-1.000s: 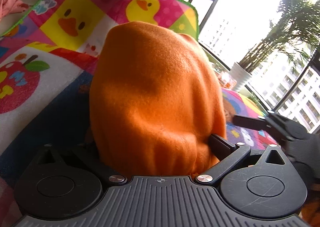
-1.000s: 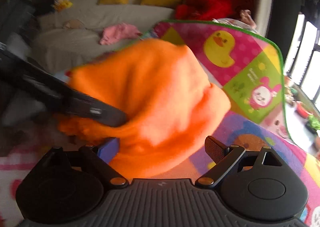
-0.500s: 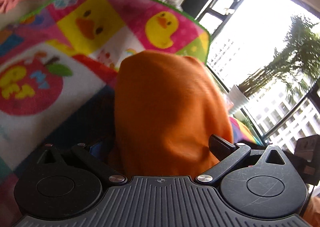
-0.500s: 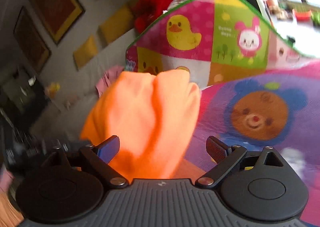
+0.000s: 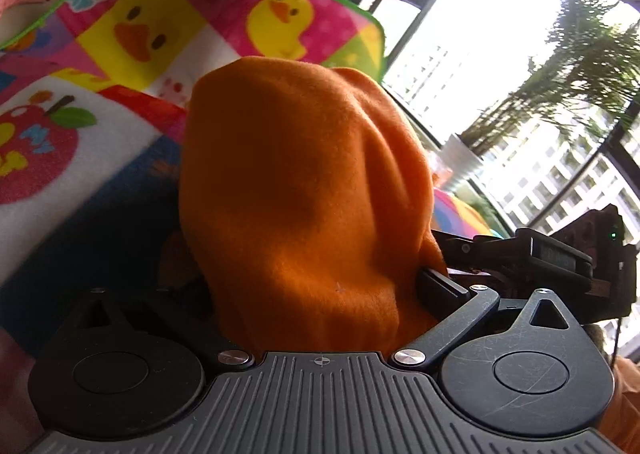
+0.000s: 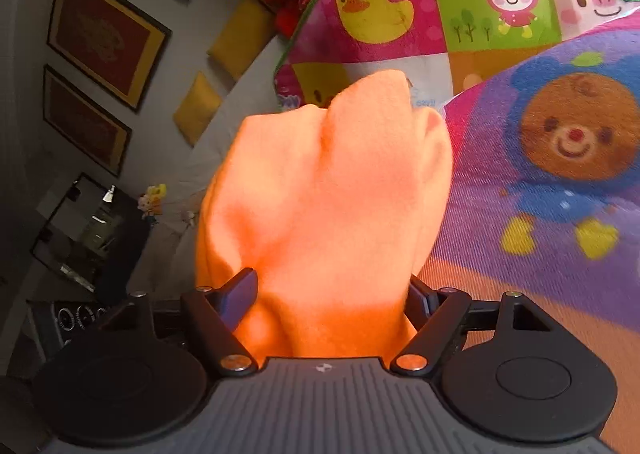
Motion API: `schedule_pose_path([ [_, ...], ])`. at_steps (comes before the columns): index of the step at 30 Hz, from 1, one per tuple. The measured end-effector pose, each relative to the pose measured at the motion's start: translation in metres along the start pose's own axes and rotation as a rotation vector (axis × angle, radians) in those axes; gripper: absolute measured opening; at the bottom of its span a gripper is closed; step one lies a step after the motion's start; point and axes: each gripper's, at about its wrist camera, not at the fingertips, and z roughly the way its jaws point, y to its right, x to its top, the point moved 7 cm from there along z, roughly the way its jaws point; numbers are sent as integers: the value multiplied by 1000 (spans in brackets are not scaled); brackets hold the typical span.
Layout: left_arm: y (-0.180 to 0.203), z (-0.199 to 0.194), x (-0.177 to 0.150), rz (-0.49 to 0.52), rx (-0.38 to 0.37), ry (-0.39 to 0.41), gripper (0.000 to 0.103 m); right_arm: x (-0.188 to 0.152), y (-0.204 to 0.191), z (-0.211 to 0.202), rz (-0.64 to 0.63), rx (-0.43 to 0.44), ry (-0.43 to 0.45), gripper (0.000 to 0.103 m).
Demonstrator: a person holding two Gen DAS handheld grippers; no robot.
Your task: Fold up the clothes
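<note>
An orange fleece garment (image 5: pixel 304 190) fills the middle of both views. My left gripper (image 5: pixel 320 286) is shut on a bunch of it, and the cloth drapes over the fingers and hides the left fingertip. My right gripper (image 6: pixel 332 294) is shut on another bunch of the same orange garment (image 6: pixel 328 190), with cloth bulging up between the fingers (image 6: pixel 240 294). The right gripper's body also shows at the right edge of the left wrist view (image 5: pixel 560 258), close beside the left gripper.
A colourful cartoon play mat (image 5: pixel 132 34) with ducks, an apple and a bear (image 6: pixel 576 142) lies under the garment. A grey sofa with yellow cushions (image 6: pixel 236 34) and red cloth stands beyond. A large window with a potted plant (image 5: pixel 464 158) is to the right.
The right gripper has closed from open onto the orange cloth. It has moved close beside the left gripper. The garment bunch stands higher between the left fingers.
</note>
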Motion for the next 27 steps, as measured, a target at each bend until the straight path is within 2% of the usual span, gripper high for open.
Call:
schedule_pose_path([
  [2,4,1,-4,14,7,-9,102,-5,5,-7,-5,-27,0,77],
  [5,6,1,-8,37,41,-15,102,-9,12,-15,-47,-125,0,76],
  [7,9,-8,-4,46,27,-1,102,-8,12,-20,-100,-183,9,76],
  [11,11,-40,17,44,-15,98,102,-8,11,-21,-248,-323,12,77],
  [12,9,-45,24,40,3,127,103,-9,10,-20,-275,-337,10,77],
  [14,-2,-46,35,37,92,158,103,-10,8,-18,-329,-379,10,79],
  [17,-18,-21,35,63,193,111,103,-5,4,-20,-370,-406,24,81],
  [20,-24,-1,25,60,178,64,103,14,-6,-30,-382,-384,87,84],
  [22,-25,11,20,59,160,39,103,38,-13,-36,-391,-394,162,89],
  [24,-24,20,17,77,160,28,103,64,-17,-31,-407,-428,211,89],
  [25,-22,24,16,90,163,26,103,76,-18,-24,-421,-449,226,89],
  [27,-21,28,16,99,164,22,103,87,-12,1,-462,-509,193,89],
])
